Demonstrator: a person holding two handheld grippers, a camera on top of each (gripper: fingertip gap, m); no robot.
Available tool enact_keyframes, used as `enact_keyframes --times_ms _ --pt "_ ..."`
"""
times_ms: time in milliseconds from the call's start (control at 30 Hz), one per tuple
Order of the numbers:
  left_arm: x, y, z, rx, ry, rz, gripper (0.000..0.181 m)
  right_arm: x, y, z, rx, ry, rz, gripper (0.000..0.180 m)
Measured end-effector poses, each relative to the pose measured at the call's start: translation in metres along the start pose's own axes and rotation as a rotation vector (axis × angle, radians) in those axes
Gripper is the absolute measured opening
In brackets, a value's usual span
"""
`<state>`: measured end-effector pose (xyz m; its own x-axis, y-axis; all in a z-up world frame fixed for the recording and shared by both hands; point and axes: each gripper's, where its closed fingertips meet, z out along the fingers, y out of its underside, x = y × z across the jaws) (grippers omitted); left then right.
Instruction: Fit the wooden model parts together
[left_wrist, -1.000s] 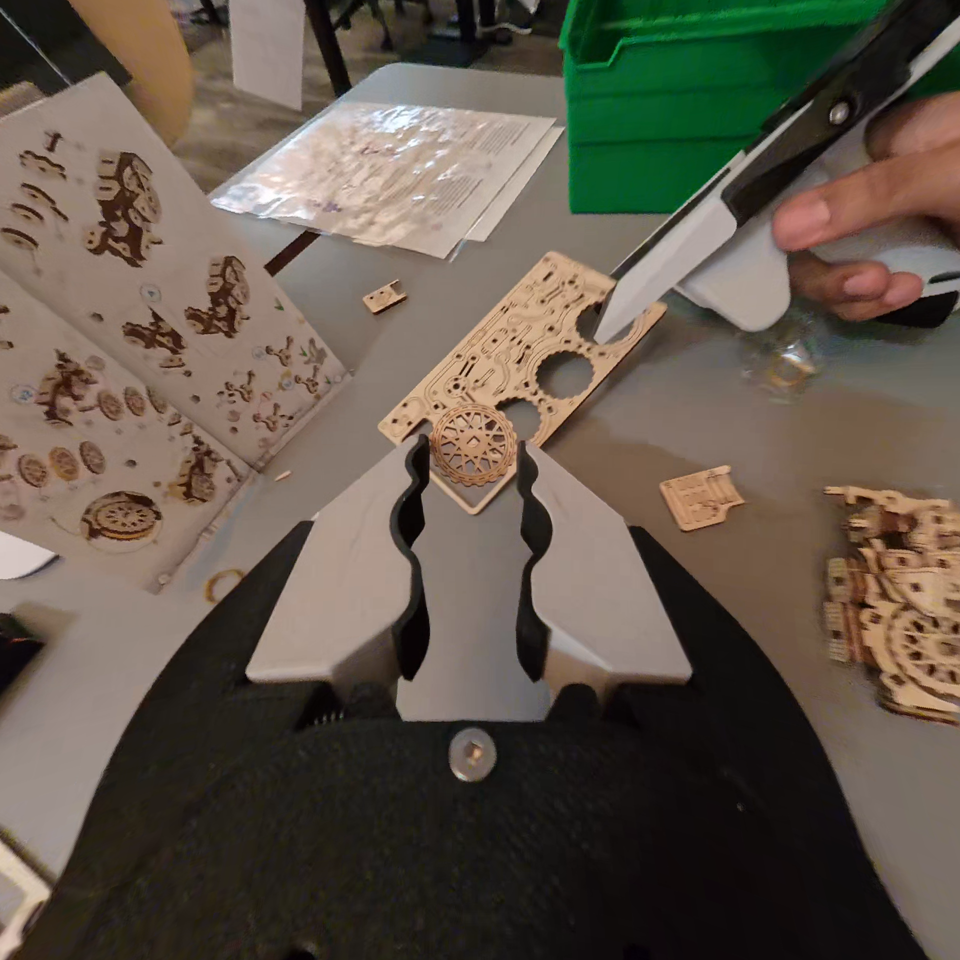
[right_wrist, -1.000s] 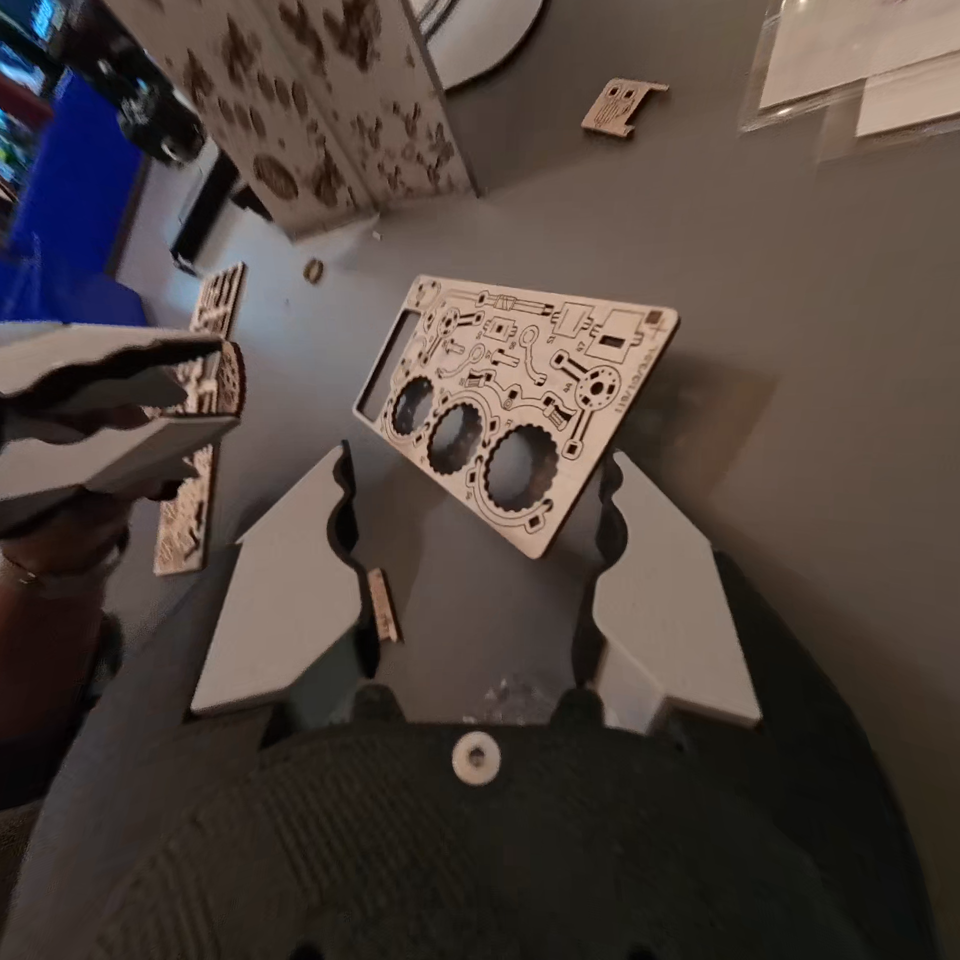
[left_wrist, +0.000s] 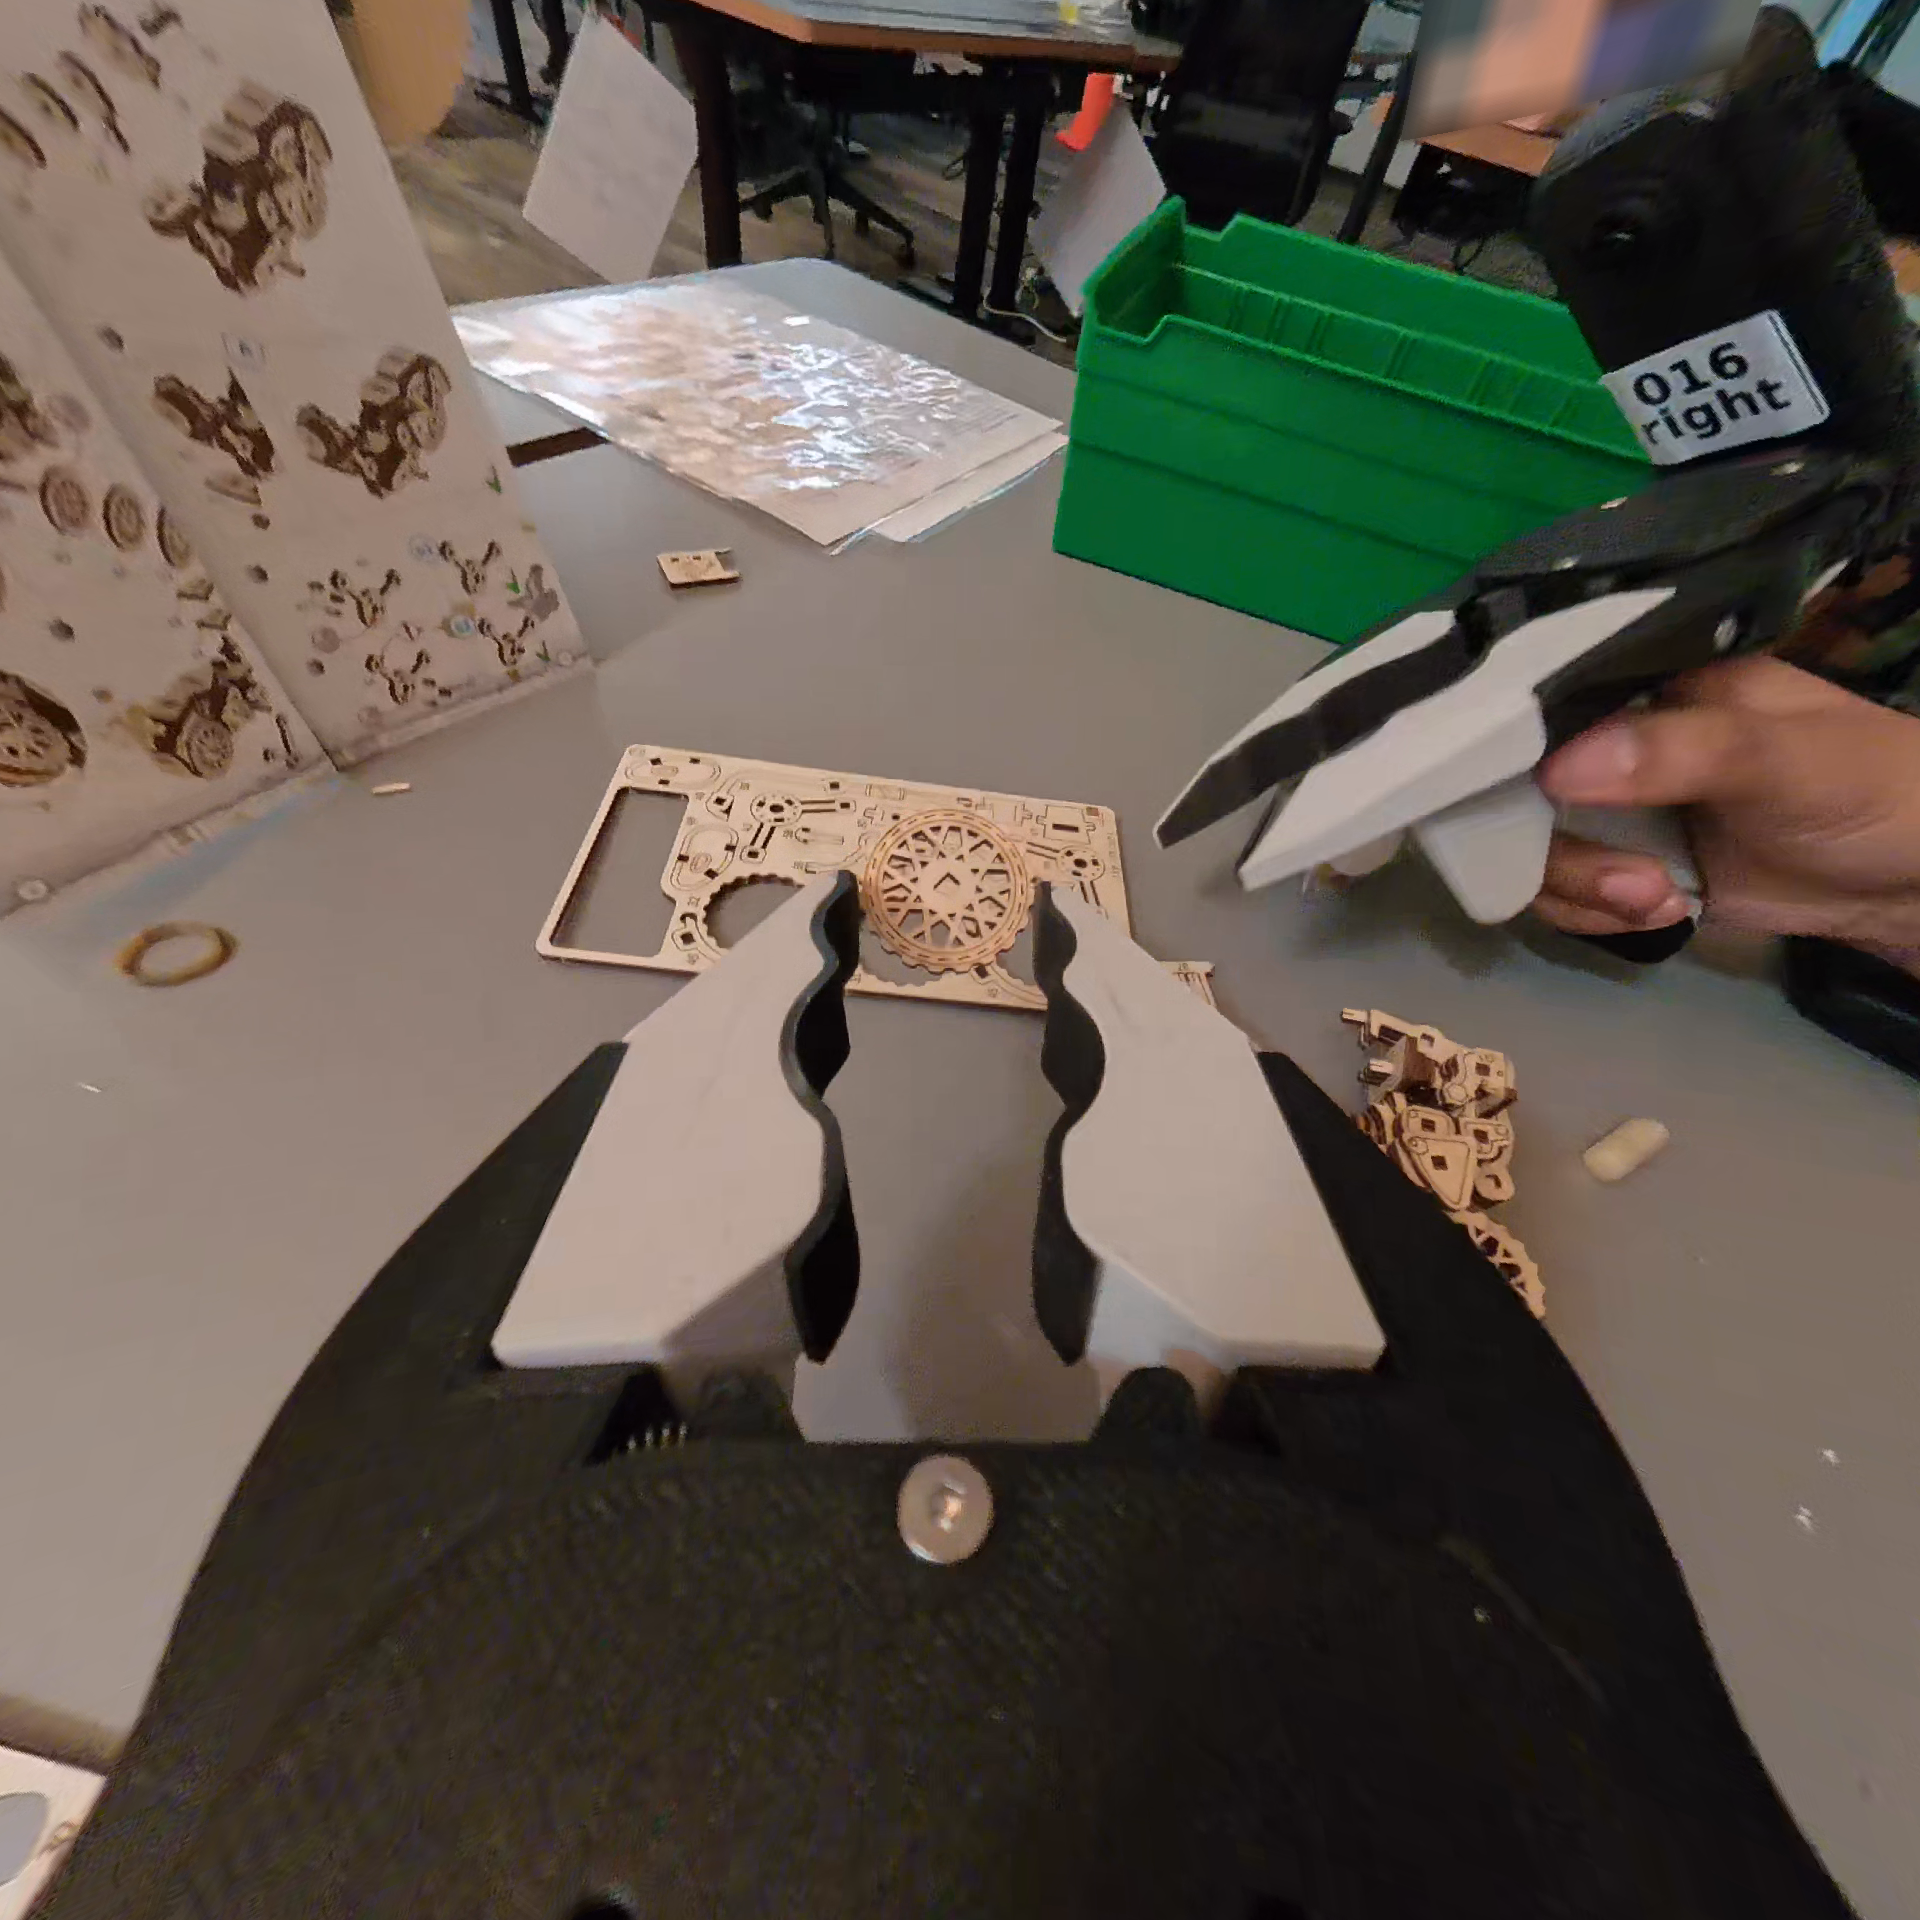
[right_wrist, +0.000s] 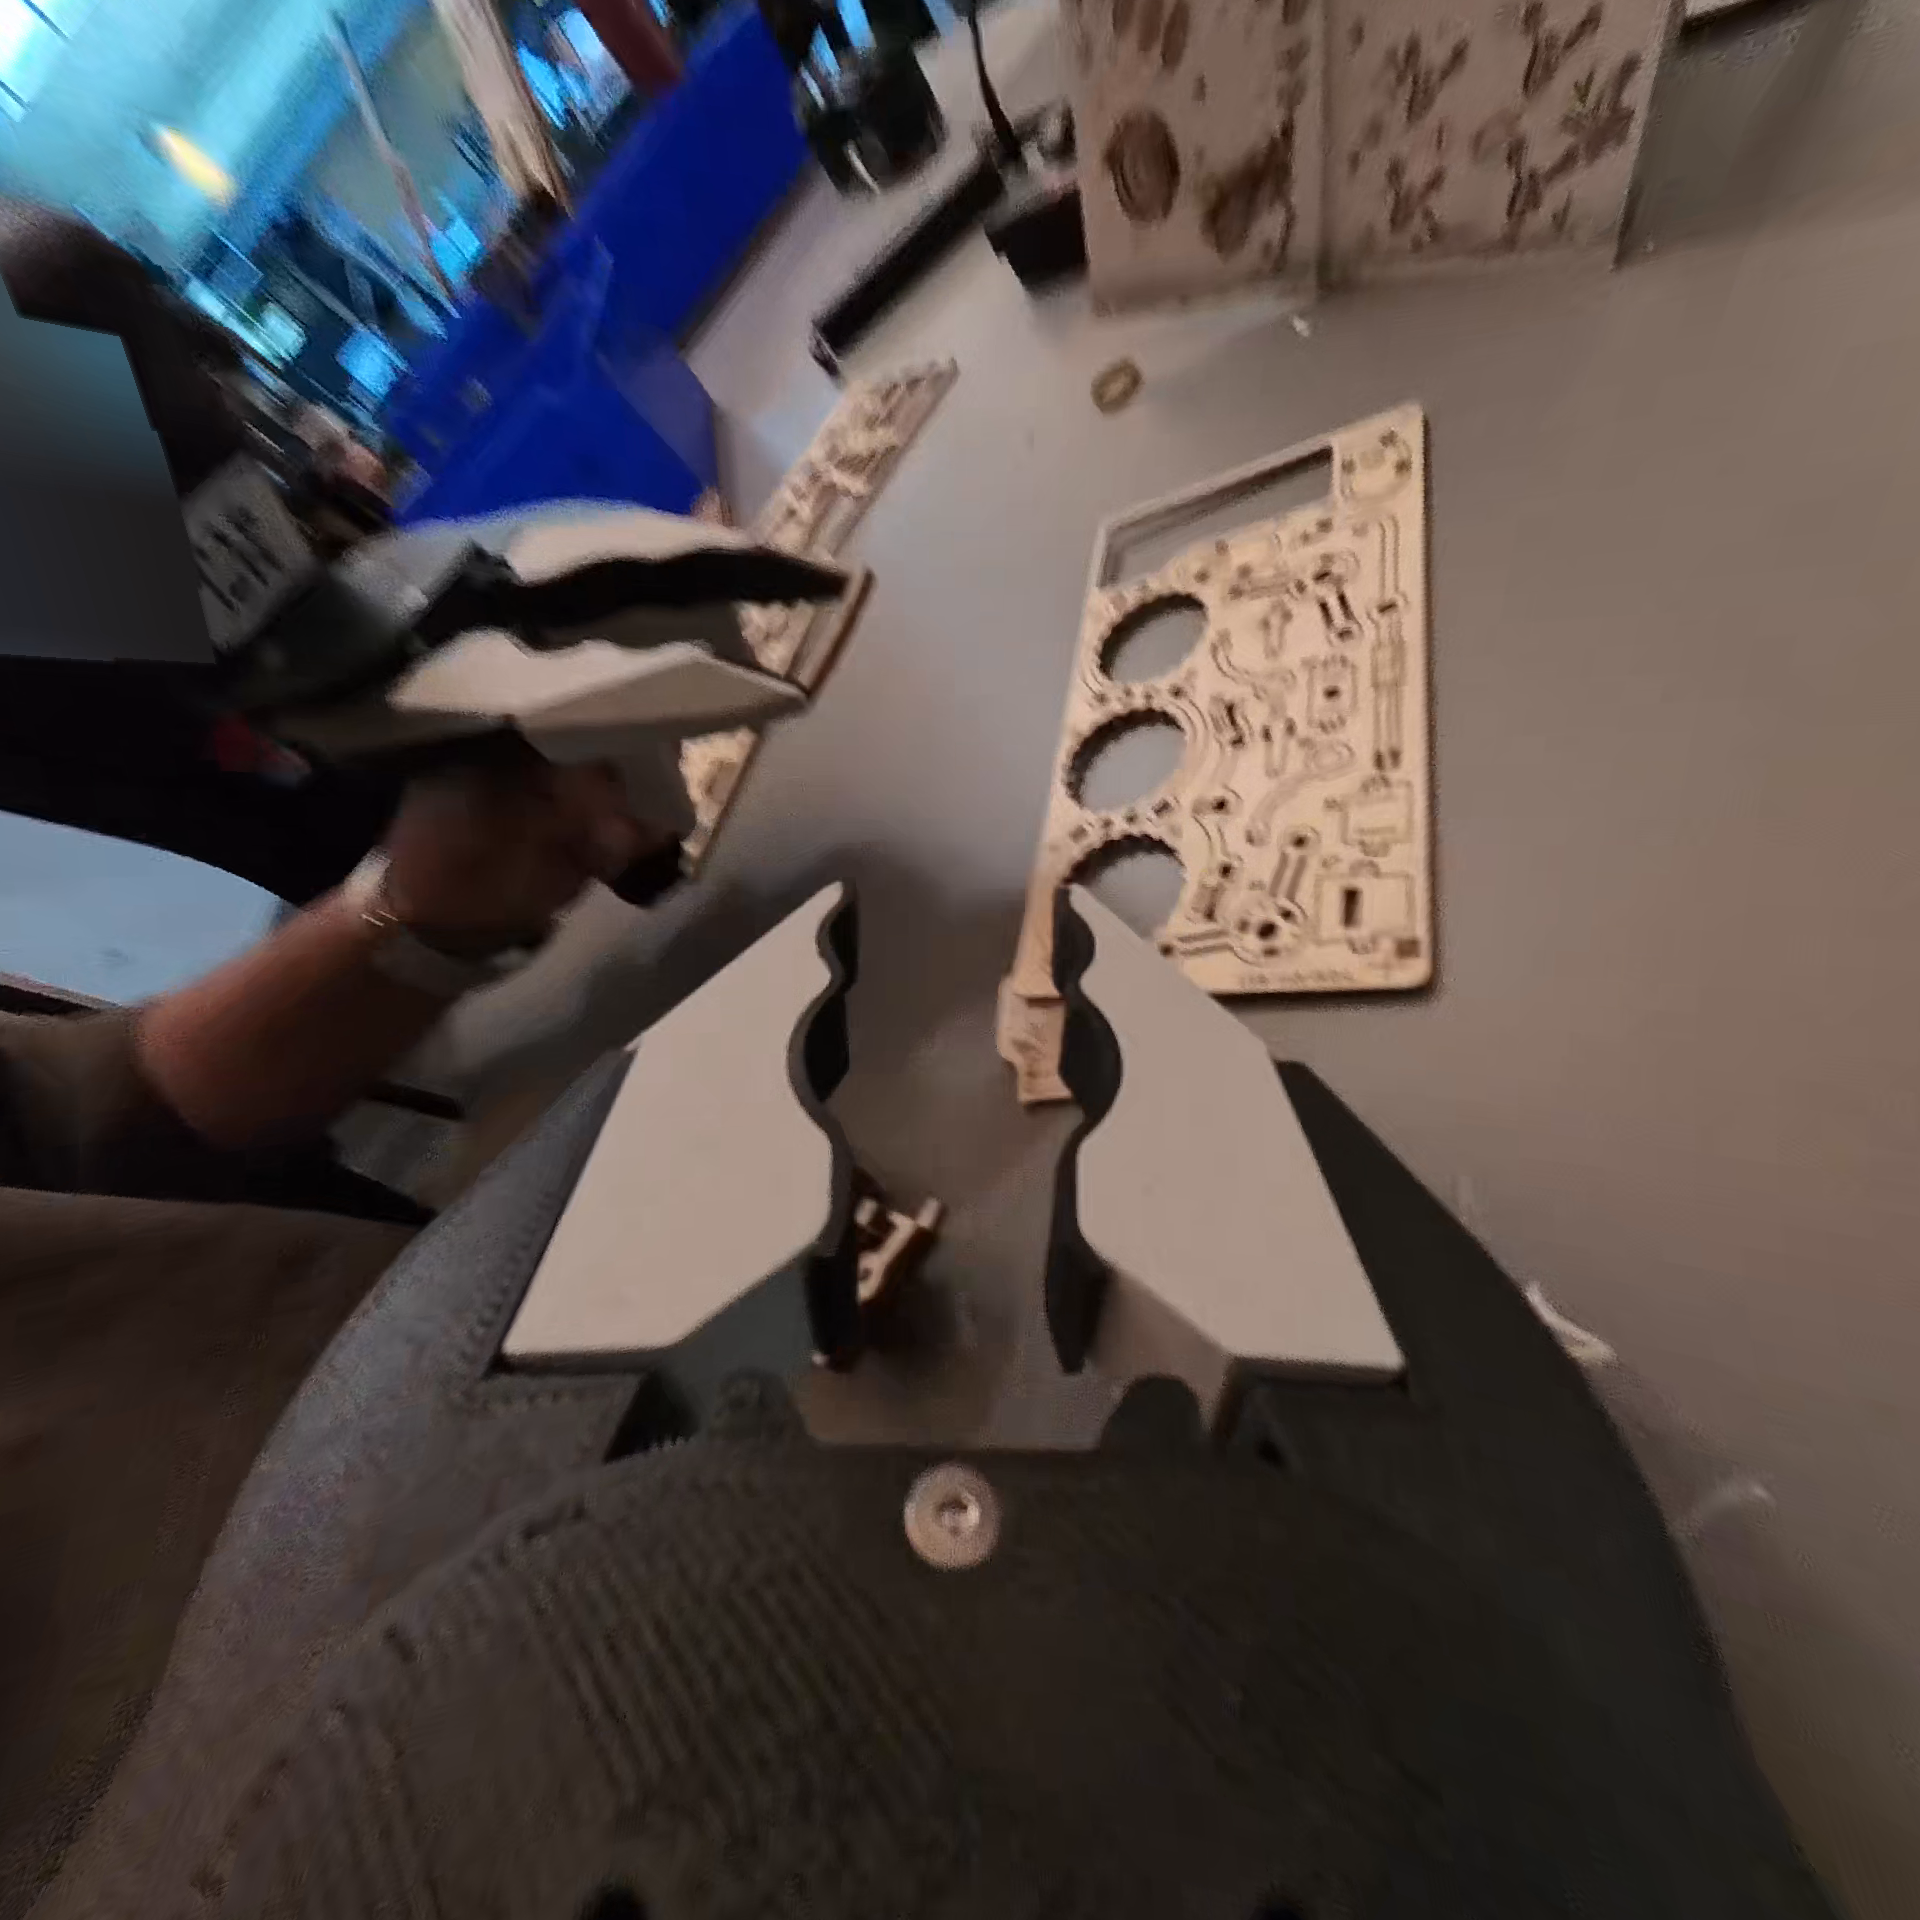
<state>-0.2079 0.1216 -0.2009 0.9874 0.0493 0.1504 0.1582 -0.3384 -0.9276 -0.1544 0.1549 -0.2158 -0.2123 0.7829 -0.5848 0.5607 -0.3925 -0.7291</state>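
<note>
In the left wrist view, the left gripper (left_wrist: 943, 914) fills the bottom half of the frame, its two grey fingers (left_wrist: 717, 1122) clamped on the rim of a wooden gear wheel (left_wrist: 948, 891) held flat between the tips at frame centre. Just past the wheel, the wooden parts sheet (left_wrist: 665, 821) lies flat on the grey table (left_wrist: 312, 1091), with a rectangular window at its left end and toothed round holes along the near edge. At right centre a partly built wooden model (left_wrist: 1439, 1127) sits on the table near a small pale scrap (left_wrist: 1624, 1147). A thin ring (left_wrist: 175, 952) lies at left centre. Higher on the right, a hand (left_wrist: 1766, 810) holds the right gripper (left_wrist: 1221, 847) above the table, fingers a little apart and empty. Beyond stand the folded instruction sheet (left_wrist: 260, 436) at upper left, a small wooden piece (left_wrist: 698, 568), a shiny plastic sleeve (left_wrist: 769, 416) and a green bin (left_wrist: 1330, 416) at upper right.

In the right wrist view, which is blurred, the right gripper (right_wrist: 956, 935) has a clear gap between its fingers with nothing gripped; a bit of the model (right_wrist: 888, 1242) shows low between them. The parts sheet (right_wrist: 1320, 727) lies at right centre, three round holes in a row. At left centre the left gripper (right_wrist: 821, 634) shows side-on, with the wheel (right_wrist: 842, 639) edge-on at its tips. Another wooden sheet (right_wrist: 831, 488) lies behind it.
</note>
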Motion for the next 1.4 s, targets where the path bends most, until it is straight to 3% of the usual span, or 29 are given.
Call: enact_keyframes --times_ms 233,433,600,733,800,867,1000,1067,1167,1400 --pt "-0.005 0.01 0.004 -0.021 0.011 -0.023 0.031 0.057 0.013 -0.01 -0.184 0.485 -0.346 0.034" --pt "-0.004 0.014 0.008 -0.029 0.032 -0.044 0.031 0.076 0.019 -0.003 -0.267 0.568 -0.379 0.032" --pt "-0.002 0.015 0.01 -0.03 0.047 -0.056 0.031 0.098 -0.005 -0.002 -0.217 0.761 -0.498 0.031" --pt "0.002 0.014 0.009 -0.021 0.062 -0.068 0.031 0.087 -0.021 -0.012 -0.113 0.783 -0.561 0.034" --pt "0.006 0.011 0.008 -0.008 0.074 -0.068 0.031 0.07 -0.029 -0.013 -0.034 0.707 -0.561 0.032" --pt "0.01 0.009 0.008 -0.001 0.079 -0.052 0.031 0.043 -0.028 -0.006 0.034 0.525 -0.505 0.028" --pt "0.018 0.011 0.011 -0.017 0.061 0.037 0.031 -0.01 -0.025 0.004 0.152 0.098 -0.205 0.032" --pt "0.026 0.014 0.013 -0.034 0.085 0.047 0.031 -0.019 -0.023 0.007 0.165 -0.035 -0.059 0.039" --pt "0.033 0.011 0.013 -0.016 0.096 0.065 0.031 -0.018 -0.018 0.01 0.15 -0.081 0.045 0.039" --pt "0.049 0.002 0.011 0.034 0.139 0.09 0.031 -0.02 -0.008 0.018 0.098 -0.089 0.066 0.016"
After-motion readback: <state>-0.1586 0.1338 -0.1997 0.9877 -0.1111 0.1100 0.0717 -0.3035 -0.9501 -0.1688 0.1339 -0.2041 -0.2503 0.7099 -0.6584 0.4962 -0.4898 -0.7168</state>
